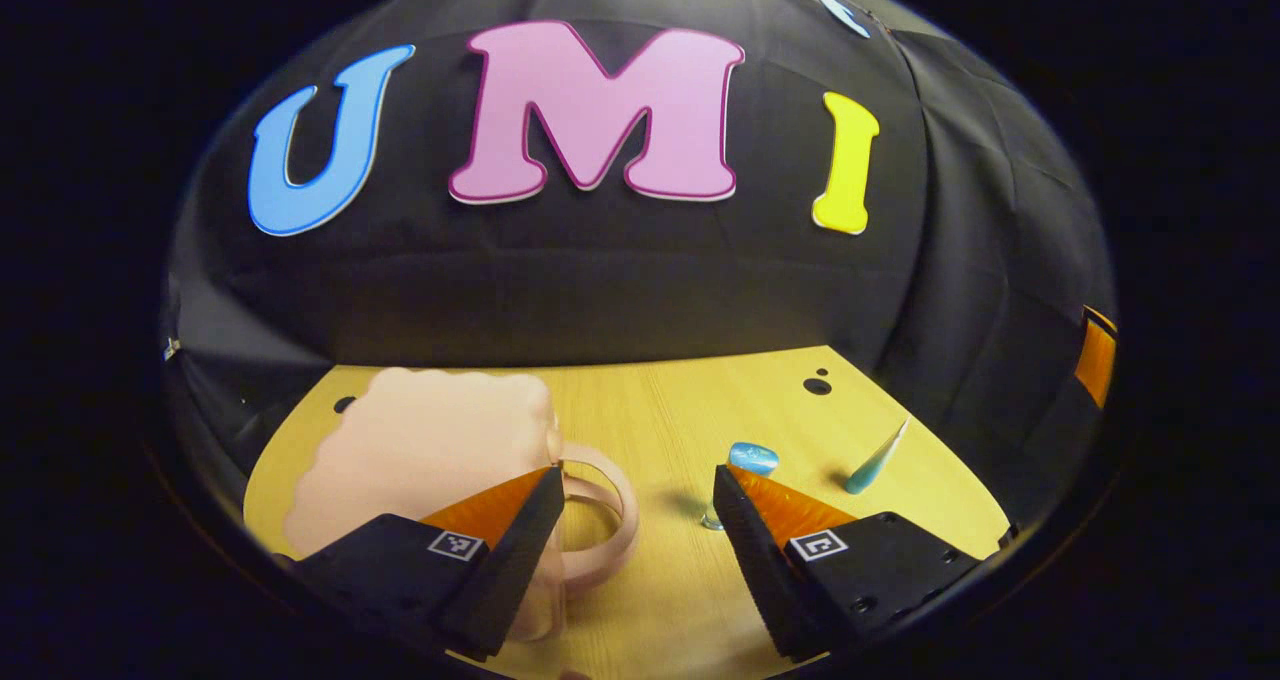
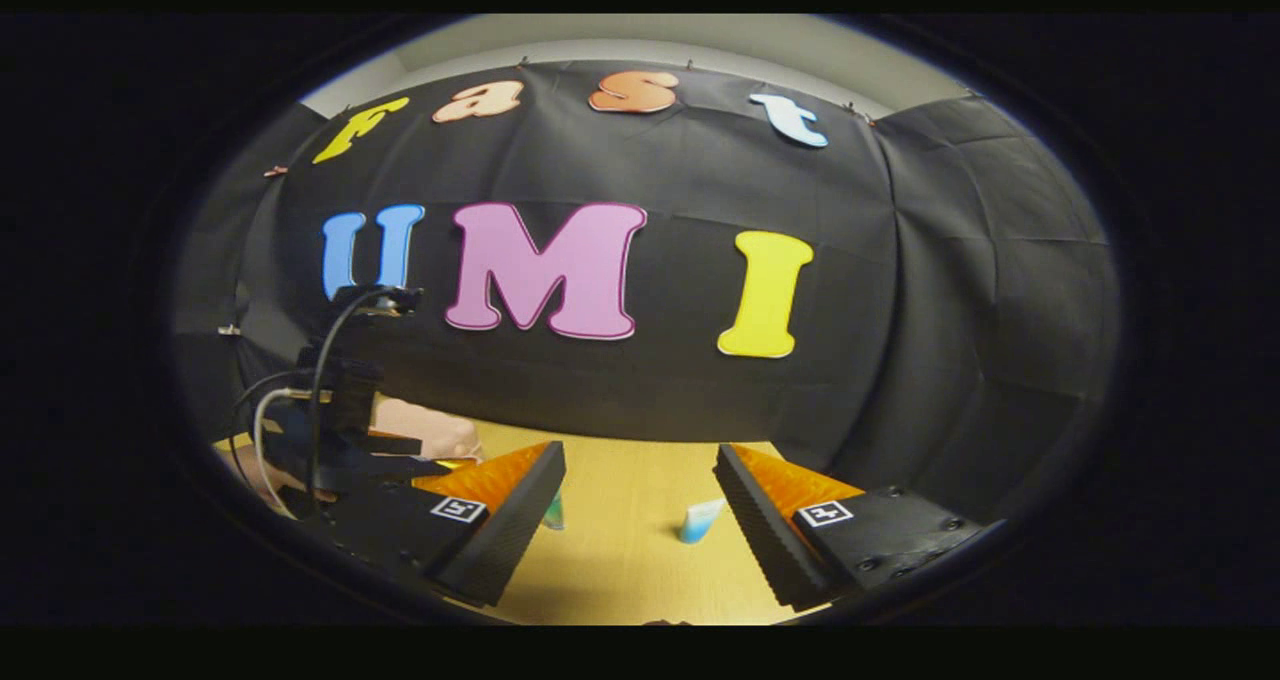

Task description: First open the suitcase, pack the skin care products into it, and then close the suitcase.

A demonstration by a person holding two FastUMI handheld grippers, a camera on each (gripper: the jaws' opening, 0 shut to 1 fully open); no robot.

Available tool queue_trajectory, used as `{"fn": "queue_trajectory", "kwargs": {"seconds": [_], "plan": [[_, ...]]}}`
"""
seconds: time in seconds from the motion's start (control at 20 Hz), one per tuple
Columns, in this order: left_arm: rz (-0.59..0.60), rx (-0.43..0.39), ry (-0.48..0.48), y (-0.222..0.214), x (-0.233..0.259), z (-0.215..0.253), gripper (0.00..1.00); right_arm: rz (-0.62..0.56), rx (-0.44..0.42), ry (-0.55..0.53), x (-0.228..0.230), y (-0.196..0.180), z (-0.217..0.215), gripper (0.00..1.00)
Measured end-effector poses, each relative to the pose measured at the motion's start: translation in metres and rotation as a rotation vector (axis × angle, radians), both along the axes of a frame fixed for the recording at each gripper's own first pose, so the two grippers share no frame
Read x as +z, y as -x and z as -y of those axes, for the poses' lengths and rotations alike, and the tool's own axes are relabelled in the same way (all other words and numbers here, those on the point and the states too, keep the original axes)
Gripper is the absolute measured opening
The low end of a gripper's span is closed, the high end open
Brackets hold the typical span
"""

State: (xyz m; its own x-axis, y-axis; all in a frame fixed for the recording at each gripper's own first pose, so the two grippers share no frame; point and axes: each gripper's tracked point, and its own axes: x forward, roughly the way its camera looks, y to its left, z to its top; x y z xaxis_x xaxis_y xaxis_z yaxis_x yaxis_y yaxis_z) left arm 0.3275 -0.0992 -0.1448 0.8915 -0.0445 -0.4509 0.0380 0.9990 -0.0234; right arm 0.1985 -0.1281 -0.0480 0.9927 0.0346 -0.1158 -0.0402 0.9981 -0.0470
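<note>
A small pink suitcase (image 1: 420, 450) with a wavy edge lies flat on the wooden table (image 1: 660, 410), its lid down. Its loop handle (image 1: 612, 520) points toward the space between my left gripper's fingers. My left gripper (image 1: 640, 480) is open just above the table, its left finger over the suitcase's near corner. A blue-capped bottle (image 1: 752, 457) peeks out behind its right finger, and a teal tube (image 1: 875, 460) leans farther right. My right gripper (image 2: 640, 455) is open and holds nothing. Beyond it stand a light-blue tube (image 2: 698, 520) and a green item (image 2: 553, 510), and the suitcase (image 2: 430, 430) sits at the left.
The cabled body of the left gripper (image 2: 335, 410), with a hand (image 2: 255, 475) behind it, fills the left of the right gripper view. Two dark holes (image 1: 817, 386) mark the table's far right. The black cloth wall closes the table's back and right side. An orange object (image 1: 1095, 360) hangs at the far right.
</note>
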Motion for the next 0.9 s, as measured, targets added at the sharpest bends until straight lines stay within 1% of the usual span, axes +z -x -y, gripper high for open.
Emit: {"fn": "queue_trajectory", "kwargs": {"seconds": [0.1,0.25,0.45,0.5,0.55,0.65,0.7,0.8,0.9], "plan": [[-0.066,0.003,-0.009,-0.014,-0.025,0.003,0.95,-0.031,0.009,-0.012,-0.015,-0.011,0.008,0.96],[-0.159,0.032,-0.020,-0.026,-0.054,0.005,0.95,-0.065,0.023,-0.001,-0.035,-0.026,0.019,0.97],[-0.275,0.119,-0.056,-0.043,-0.090,-0.004,0.91,-0.153,0.020,-0.040,-0.066,-0.038,0.034,0.97],[-0.295,0.142,-0.064,-0.046,-0.096,-0.007,0.78,-0.162,0.014,-0.039,-0.069,-0.040,0.039,0.97],[-0.310,0.158,-0.068,-0.047,-0.099,-0.010,0.72,-0.157,0.009,-0.035,-0.069,-0.043,0.043,0.98],[-0.342,0.181,-0.068,-0.047,-0.109,-0.015,0.52,-0.135,0.008,-0.023,-0.065,-0.047,0.050,0.97],[-0.354,0.178,-0.051,-0.043,-0.107,-0.014,0.30,-0.132,0.011,-0.014,-0.066,-0.045,0.052,0.97],[-0.341,0.158,-0.029,-0.047,-0.106,-0.013,0.20,-0.140,0.020,0.004,-0.070,-0.042,0.054,0.97],[-0.326,0.127,-0.029,-0.048,-0.096,-0.009,0.13,-0.152,0.032,0.002,-0.072,-0.037,0.052,0.98]]}}
